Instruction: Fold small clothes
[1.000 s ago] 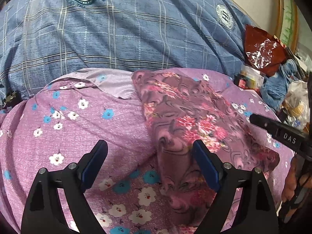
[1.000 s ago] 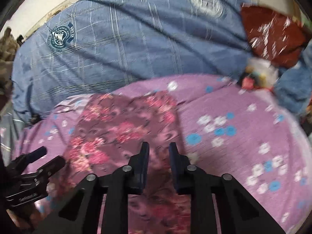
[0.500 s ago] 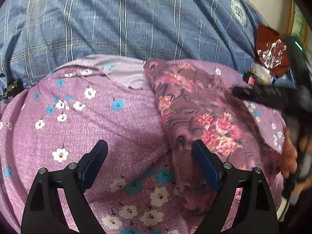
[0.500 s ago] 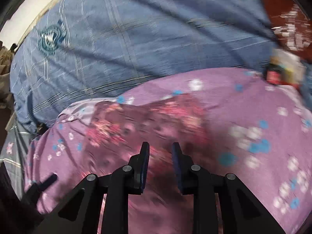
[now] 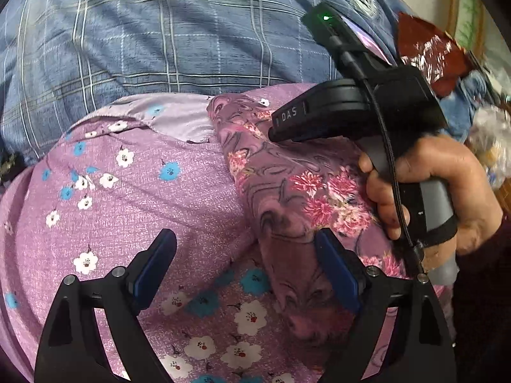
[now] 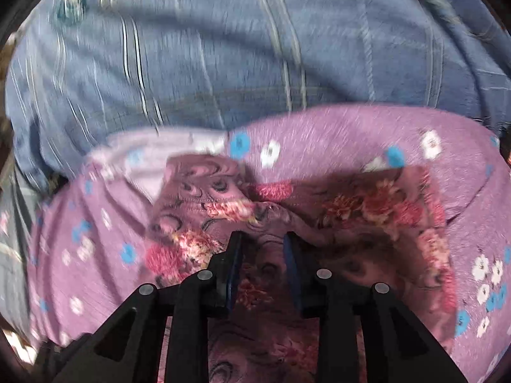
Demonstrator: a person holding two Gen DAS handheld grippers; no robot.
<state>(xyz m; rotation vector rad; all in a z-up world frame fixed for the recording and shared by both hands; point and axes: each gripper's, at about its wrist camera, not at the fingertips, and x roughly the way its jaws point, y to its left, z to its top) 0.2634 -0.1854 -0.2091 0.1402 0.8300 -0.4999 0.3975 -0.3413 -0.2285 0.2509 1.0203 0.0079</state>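
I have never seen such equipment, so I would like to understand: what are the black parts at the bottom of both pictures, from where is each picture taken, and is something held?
There is no robot here. A person holds one hand-held gripper in each hand, and each carries a camera that looks forward along its two fingers. The black parts at the bottom are those fingers.

One picture comes from the left gripper. Its fingers stand wide open over the cloth and hold nothing. In that same picture you see the person's other hand carrying the right gripper.

The other picture, blurred, comes from the right gripper. Its fingers are narrow and opening; dark cloth shows between them, but I cannot tell whether they pinch it.

On the surface lies a blue checked sheet, on it a purple cloth with small flowers, and on that a darker garment with pink flowers.
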